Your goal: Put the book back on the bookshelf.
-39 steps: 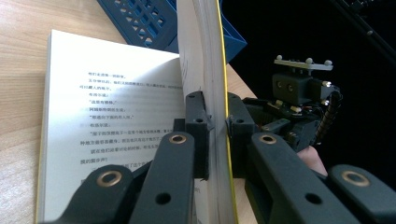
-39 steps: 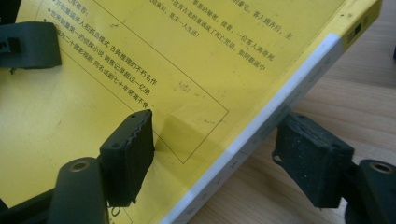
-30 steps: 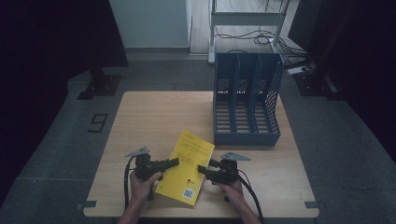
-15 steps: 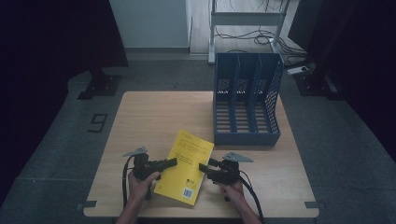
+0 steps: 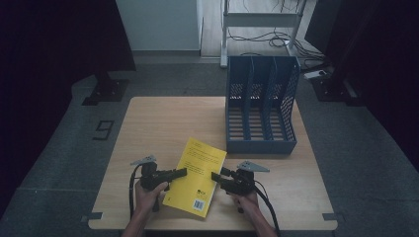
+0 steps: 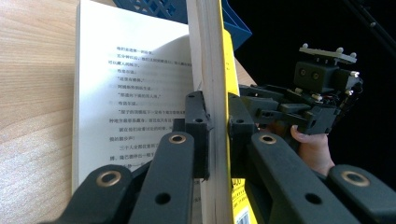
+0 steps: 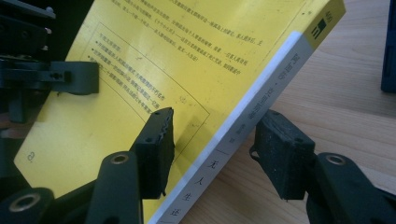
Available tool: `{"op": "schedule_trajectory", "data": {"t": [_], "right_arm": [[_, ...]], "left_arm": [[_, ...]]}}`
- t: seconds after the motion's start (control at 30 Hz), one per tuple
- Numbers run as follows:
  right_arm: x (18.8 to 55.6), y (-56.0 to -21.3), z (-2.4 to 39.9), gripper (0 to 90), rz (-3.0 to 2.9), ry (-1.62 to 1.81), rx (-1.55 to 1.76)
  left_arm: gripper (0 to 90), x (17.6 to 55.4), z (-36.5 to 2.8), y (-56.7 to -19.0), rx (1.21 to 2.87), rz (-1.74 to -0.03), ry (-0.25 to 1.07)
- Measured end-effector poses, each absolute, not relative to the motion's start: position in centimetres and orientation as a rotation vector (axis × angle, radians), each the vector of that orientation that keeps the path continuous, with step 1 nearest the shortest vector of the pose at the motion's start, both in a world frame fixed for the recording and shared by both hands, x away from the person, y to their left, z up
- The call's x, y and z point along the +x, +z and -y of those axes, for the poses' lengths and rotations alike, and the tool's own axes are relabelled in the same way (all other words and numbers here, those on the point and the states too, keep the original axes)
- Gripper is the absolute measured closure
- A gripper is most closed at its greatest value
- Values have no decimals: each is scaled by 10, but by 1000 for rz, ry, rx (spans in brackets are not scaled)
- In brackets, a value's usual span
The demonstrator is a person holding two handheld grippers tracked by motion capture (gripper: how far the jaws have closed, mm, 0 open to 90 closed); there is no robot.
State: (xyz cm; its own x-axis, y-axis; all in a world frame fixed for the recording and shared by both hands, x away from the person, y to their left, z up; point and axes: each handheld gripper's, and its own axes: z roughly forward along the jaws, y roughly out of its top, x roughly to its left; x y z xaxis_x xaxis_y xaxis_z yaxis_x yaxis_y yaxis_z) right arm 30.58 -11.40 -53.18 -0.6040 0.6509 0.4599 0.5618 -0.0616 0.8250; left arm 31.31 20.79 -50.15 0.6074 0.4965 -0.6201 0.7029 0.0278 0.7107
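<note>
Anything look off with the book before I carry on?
The yellow book is partly open: the left claw pinches most of the pages, while a loose leaf lies flat on the table. The right claw has been closing around the spine, not yet gripping.

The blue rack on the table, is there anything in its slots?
No, in the high view all three slots of the rack stand empty, and the yellow book lies in front of it.

floor: grey, with a dark "9" marker [image 5: 104,130] stuck down left of the table
table: light wood [image 5: 163,123]
back wall: pale panel [image 5: 158,24], black drapes on both sides
behind: metal rack [image 5: 262,19], cables tangled underneath
light: pretty dim
</note>
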Motion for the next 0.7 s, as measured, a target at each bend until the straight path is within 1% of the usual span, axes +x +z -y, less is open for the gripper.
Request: {"op": "schedule_trajectory", "data": {"t": [0.27, 0.7], "right_arm": [[303, -529, 113, 497, -2105, 1871, 1298], [302, -526, 113, 572, -2093, 1847, 1238]], "left_arm": [[832, 314, -204, -503, 1642, -993, -247], [830, 314, -203, -505, 1662, -1006, -235]]}}
